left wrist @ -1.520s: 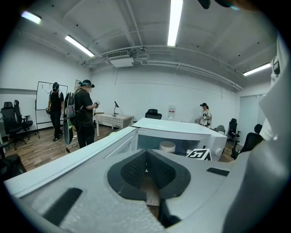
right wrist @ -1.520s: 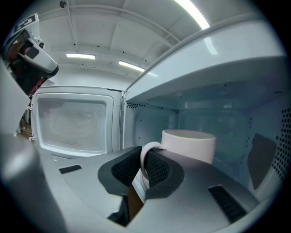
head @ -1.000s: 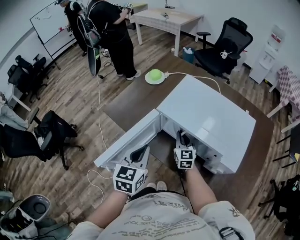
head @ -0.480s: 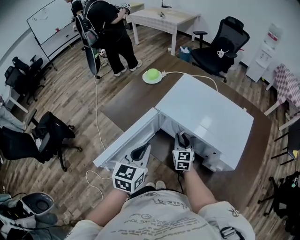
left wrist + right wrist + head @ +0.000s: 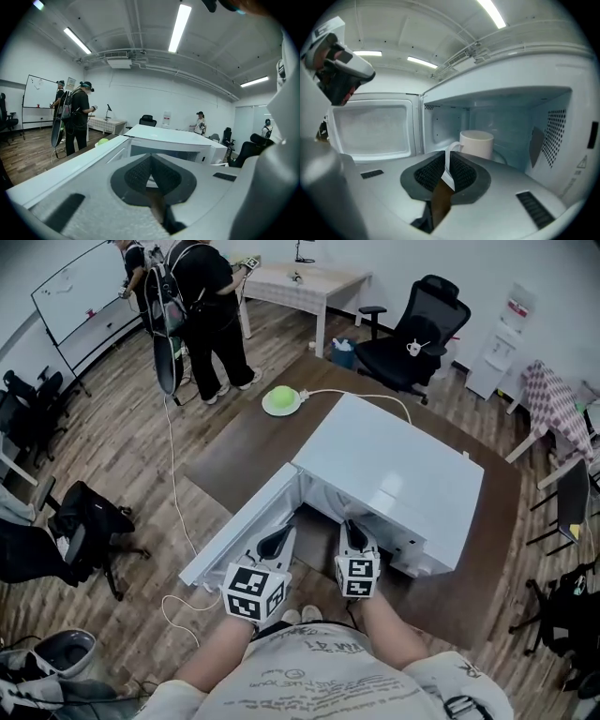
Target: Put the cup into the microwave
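Observation:
A white microwave [image 5: 394, 470] stands on the brown table [image 5: 234, 446] with its door [image 5: 239, 535] swung open to the left. In the right gripper view a white cup [image 5: 477, 143] stands upright inside the cavity. My right gripper [image 5: 446, 161] reaches into the opening, and its jaws are shut on the cup's handle [image 5: 451, 149]. In the head view the right gripper [image 5: 349, 527] points into the opening, and the cup is hidden. My left gripper [image 5: 279, 540] hovers by the open door, shut with nothing in it. The left gripper [image 5: 151, 161] looks over the door toward the microwave [image 5: 173, 140].
A green dome-shaped object [image 5: 280, 400] with a white cable lies on the table's far side. Two people [image 5: 197, 306] stand at the back left. A black office chair [image 5: 412, 334] is beyond the table, and dark chairs [image 5: 80, 526] are on the left.
The head view has shifted, so the scene sits a little more to the left. Both grippers remain at the microwave's front, and the right one appears slightly nearer to me.

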Motion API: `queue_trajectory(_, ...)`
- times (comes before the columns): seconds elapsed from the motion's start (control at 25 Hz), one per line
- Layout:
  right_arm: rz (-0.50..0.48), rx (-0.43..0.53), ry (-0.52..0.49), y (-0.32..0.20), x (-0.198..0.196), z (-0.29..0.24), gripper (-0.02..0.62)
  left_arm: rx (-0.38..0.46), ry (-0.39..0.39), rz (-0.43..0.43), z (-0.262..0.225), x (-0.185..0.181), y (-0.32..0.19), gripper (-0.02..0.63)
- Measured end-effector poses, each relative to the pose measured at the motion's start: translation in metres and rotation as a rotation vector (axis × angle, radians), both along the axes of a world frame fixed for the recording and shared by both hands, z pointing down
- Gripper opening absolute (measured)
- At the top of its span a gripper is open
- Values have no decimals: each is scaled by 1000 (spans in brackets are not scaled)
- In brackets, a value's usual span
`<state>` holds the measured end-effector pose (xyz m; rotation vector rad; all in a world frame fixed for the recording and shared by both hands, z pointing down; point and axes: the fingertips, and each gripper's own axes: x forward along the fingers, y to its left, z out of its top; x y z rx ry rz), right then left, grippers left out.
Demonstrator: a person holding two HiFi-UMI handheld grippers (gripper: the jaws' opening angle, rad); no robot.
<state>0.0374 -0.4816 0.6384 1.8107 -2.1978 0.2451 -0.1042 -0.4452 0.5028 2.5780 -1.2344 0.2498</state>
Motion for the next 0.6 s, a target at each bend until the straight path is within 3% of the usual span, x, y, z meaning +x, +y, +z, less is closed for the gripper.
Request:
queue_trajectory(0.28,-91,0,-115,28,-29,-49,21,0,10,24,-1,11,-1,13)
queue_trajectory(0.6,-166,68,-146,39,-67,-112,15,10,-1,29,-8,9,-3,12)
